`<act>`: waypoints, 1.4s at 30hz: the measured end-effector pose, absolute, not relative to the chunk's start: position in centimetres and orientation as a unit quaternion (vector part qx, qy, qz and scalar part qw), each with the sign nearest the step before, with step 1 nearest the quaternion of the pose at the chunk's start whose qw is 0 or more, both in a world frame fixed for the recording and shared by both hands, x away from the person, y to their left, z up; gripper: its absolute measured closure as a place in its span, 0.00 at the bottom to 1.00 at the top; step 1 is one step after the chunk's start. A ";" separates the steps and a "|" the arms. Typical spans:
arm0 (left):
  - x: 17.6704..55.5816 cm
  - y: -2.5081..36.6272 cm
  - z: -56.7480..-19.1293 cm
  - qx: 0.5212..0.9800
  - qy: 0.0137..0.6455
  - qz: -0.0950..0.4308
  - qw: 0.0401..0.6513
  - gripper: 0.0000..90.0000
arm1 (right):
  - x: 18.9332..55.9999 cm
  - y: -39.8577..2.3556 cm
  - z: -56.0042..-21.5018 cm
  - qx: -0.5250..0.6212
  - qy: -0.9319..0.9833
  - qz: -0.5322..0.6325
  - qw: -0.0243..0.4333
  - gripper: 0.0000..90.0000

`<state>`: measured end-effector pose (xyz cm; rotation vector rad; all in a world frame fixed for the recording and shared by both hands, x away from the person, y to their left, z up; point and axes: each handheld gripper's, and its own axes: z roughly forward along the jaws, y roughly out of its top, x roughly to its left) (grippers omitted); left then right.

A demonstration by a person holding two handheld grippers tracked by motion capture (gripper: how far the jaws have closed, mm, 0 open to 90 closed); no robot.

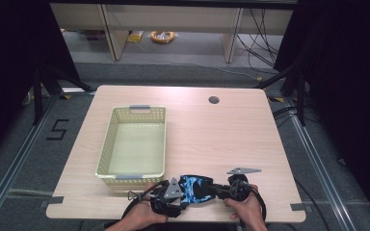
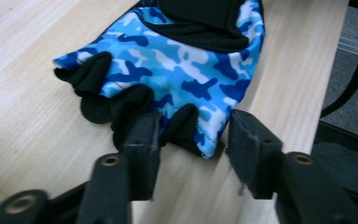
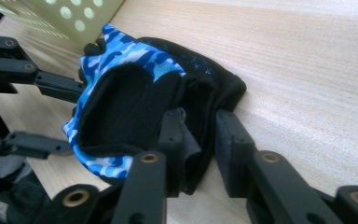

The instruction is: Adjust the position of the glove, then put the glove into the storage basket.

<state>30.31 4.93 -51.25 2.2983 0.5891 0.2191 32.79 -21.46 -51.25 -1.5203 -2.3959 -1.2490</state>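
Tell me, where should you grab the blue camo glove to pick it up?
Probably the black cuff edge of the glove, coming in low from the table's near right side. That rim stands up in a fold, so the right gripper can straddle it. The finger end lies flatter near the left gripper.

Glove (image 1: 195,188) flat on the surface (image 1: 212,139) at its near edge, between left gripper (image 1: 169,197) and right gripper (image 1: 231,188); basket (image 1: 107,149) just behind, leftward.
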 end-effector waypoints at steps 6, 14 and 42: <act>30.5 4.9 -51.4 0.888 0.238 0.091 0.382 0.80 | 32.8 -21.6 -51.5 -0.480 -0.770 -0.419 0.020 0.95; 30.4 4.8 -51.3 0.892 0.224 0.100 0.380 0.84 | 32.5 -22.0 -50.9 -0.470 -0.772 -0.427 0.006 0.96; 30.0 5.4 -49.4 0.886 0.210 0.099 0.400 0.85 | 31.1 -22.3 -49.0 -0.450 -0.760 -0.469 -0.012 0.96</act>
